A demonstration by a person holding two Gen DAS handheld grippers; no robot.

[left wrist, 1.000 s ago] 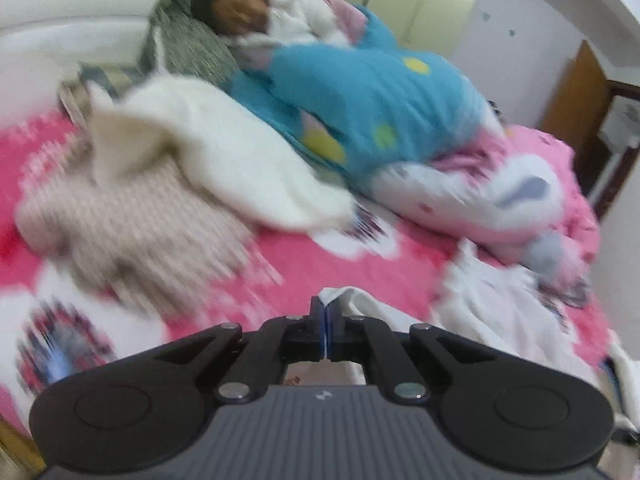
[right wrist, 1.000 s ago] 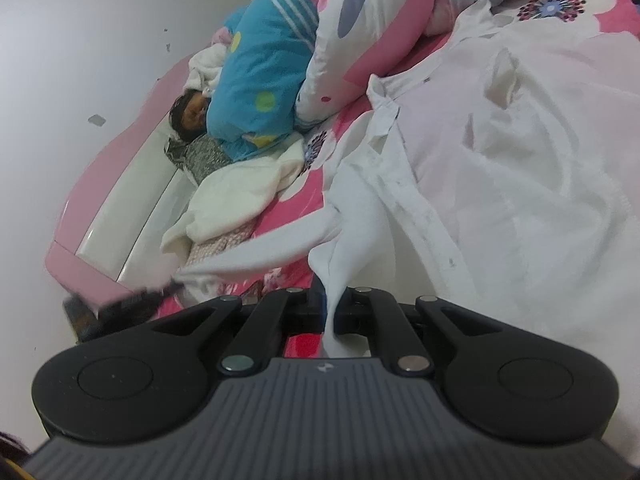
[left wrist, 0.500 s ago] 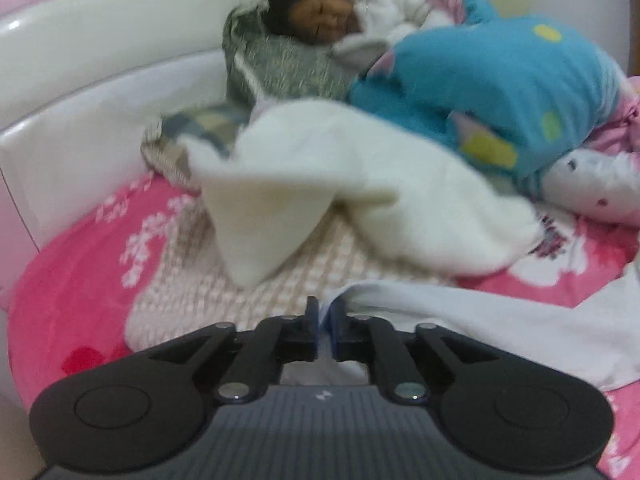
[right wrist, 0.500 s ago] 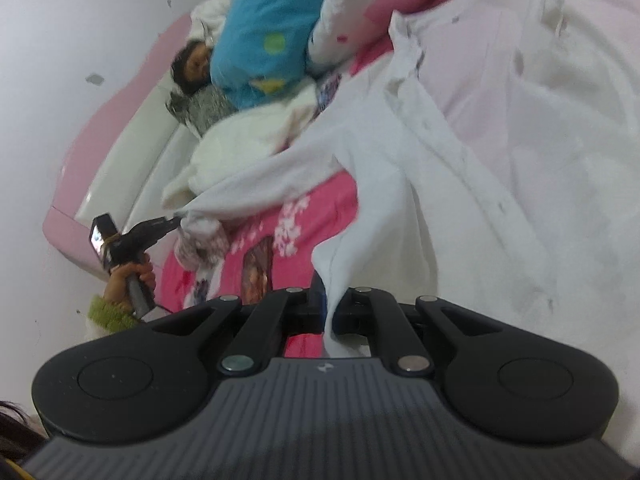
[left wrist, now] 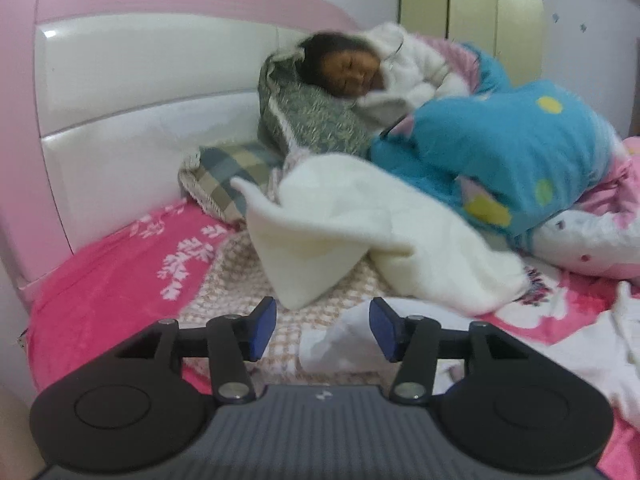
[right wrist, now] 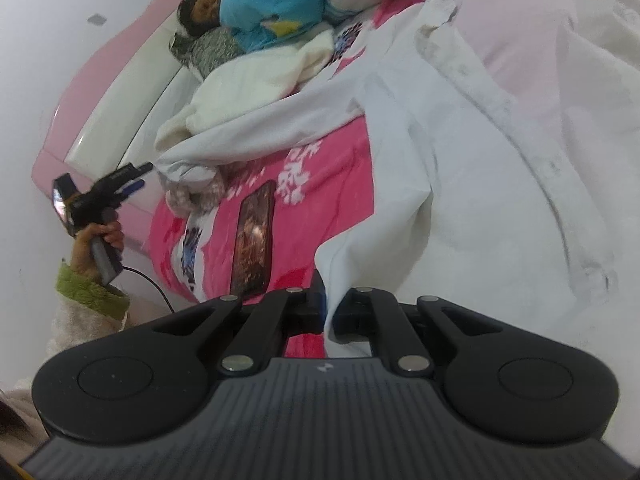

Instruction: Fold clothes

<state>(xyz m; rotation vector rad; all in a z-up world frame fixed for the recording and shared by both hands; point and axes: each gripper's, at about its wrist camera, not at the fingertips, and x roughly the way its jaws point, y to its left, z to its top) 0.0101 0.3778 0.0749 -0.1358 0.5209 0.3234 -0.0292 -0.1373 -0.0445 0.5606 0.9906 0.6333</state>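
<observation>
Your right tool (right wrist: 328, 312) pinches an edge of the white button-front cotton shirt (right wrist: 500, 168) spread ahead of it on the pink floral bed (right wrist: 332, 208), while your left tool (left wrist: 322, 330) gapes wide just above the shirt's crumpled sleeve end (left wrist: 340, 340).

The right gripper (right wrist: 329, 312) has its jaws closed on a fold of the white shirt (right wrist: 480, 168), which spreads across the pink floral bedsheet (right wrist: 340, 208). A phone (right wrist: 254, 240) lies face up on the sheet just beside the shirt's edge. At the far left, a hand (right wrist: 98, 242) in a green cuff (right wrist: 90, 294) holds the left gripper (right wrist: 138, 178), jaws parted, just short of the shirt's bunched sleeve (right wrist: 188, 164). A cream blanket (right wrist: 256, 80) lies beyond.
</observation>
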